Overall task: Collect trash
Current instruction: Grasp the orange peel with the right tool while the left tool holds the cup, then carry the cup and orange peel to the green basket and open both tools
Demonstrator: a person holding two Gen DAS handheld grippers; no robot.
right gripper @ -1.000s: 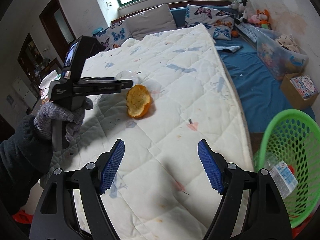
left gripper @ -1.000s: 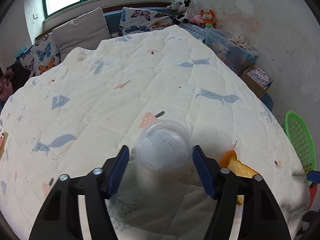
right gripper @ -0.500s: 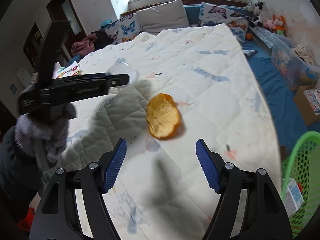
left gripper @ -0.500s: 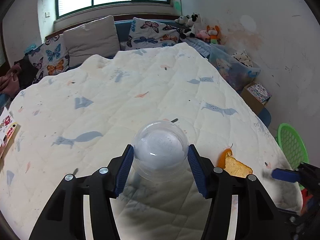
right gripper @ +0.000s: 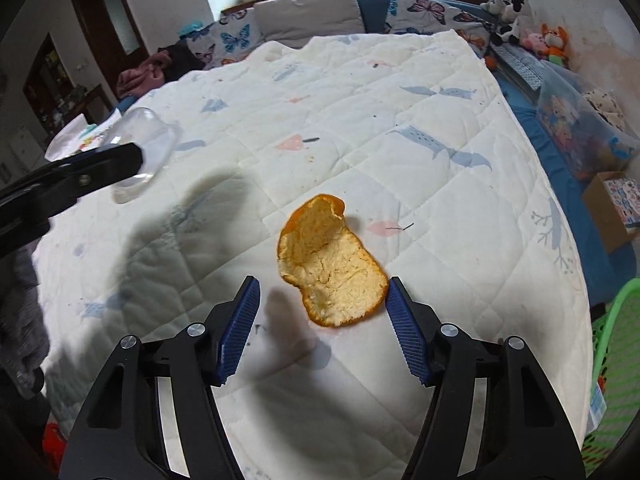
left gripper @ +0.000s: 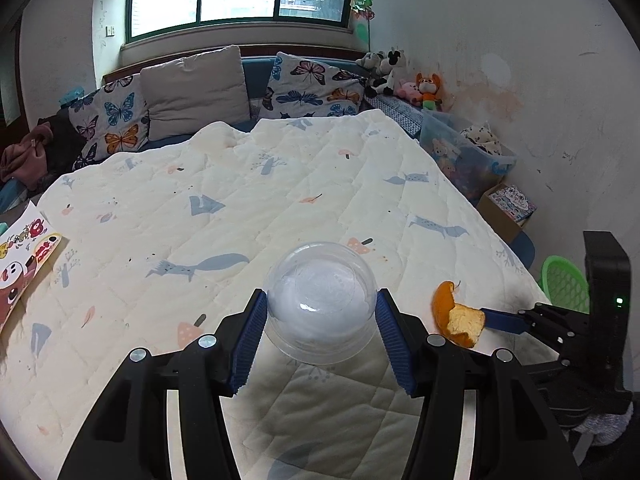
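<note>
The left gripper [left gripper: 320,336] pinches the cup [left gripper: 322,316], now higher. The right gripper [right gripper: 322,320], closing but still spread, has come up around the peel [right gripper: 332,264].

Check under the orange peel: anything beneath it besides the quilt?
Only the white quilt shows around the orange peel, which lies pith side up between the right tool's open, closing pads. Whatever its own curl covers cannot be seen.
</note>
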